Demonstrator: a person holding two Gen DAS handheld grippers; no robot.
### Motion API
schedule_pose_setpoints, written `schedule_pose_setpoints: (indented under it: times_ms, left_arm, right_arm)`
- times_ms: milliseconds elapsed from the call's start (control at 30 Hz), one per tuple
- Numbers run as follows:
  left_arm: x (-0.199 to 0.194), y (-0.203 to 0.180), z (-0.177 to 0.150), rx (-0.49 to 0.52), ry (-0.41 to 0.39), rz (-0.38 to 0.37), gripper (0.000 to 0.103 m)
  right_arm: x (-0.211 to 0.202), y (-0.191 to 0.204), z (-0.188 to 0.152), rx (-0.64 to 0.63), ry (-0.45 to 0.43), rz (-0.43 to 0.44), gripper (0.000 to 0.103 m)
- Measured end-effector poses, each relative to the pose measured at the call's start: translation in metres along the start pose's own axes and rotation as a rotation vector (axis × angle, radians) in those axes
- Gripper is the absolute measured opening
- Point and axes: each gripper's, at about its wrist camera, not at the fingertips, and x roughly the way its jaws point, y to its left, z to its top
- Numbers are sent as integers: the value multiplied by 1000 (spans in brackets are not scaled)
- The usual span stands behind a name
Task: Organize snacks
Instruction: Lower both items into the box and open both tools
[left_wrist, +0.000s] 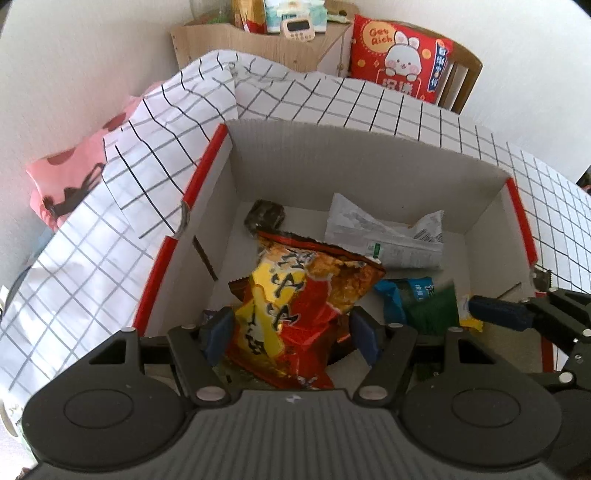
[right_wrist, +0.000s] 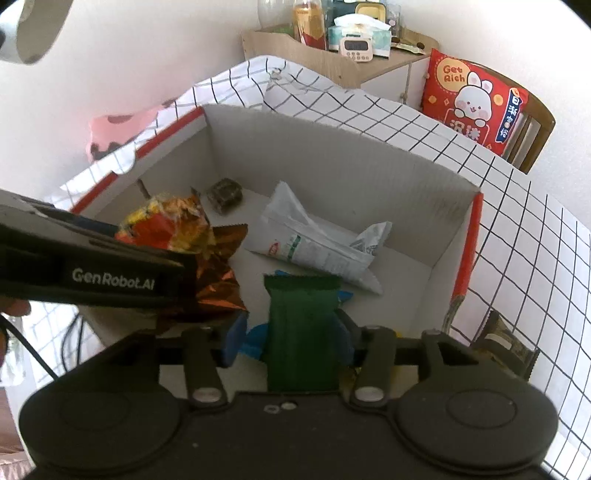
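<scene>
Checked cloth (left_wrist: 92, 258) under cardboard box (left_wrist: 332, 155); white walls (left_wrist: 92, 55)

A white cloth with a black grid (left_wrist: 314, 99) covers the table, rumpled at its far end. Behind it stands a light wooden cabinet (right_wrist: 325, 62) carrying a small white timer (right_wrist: 355, 47) and a tissue pack (right_wrist: 373, 31). To its right a red rabbit cushion (left_wrist: 400, 61) leans on a wooden chair (right_wrist: 535, 129), and a pink patterned cloth (left_wrist: 62, 177) lies at the left.
</scene>
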Motion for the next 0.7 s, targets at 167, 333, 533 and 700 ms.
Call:
schedule_pose_setpoints:
  times_ms: [167, 333, 533, 700]
  left_arm:
    - [-19, 2, -4, -3, -41, -12, 71]
    - [-40, 1, -9, 2, -84, -27, 71]
    - [-64, -4, -17, 1, -129, -60, 71]
    - [-80, -12, -24, -7, -155, -88, 72]
  right_arm:
    - [-20, -4, -1, 26, -33, 22, 63]
    - [-44, -8, -3, 45, -75, 55, 70]
    - [-75, -10, -12, 52, -124, 90, 79]
    - [-101, -14, -22, 60, -163, 116, 83]
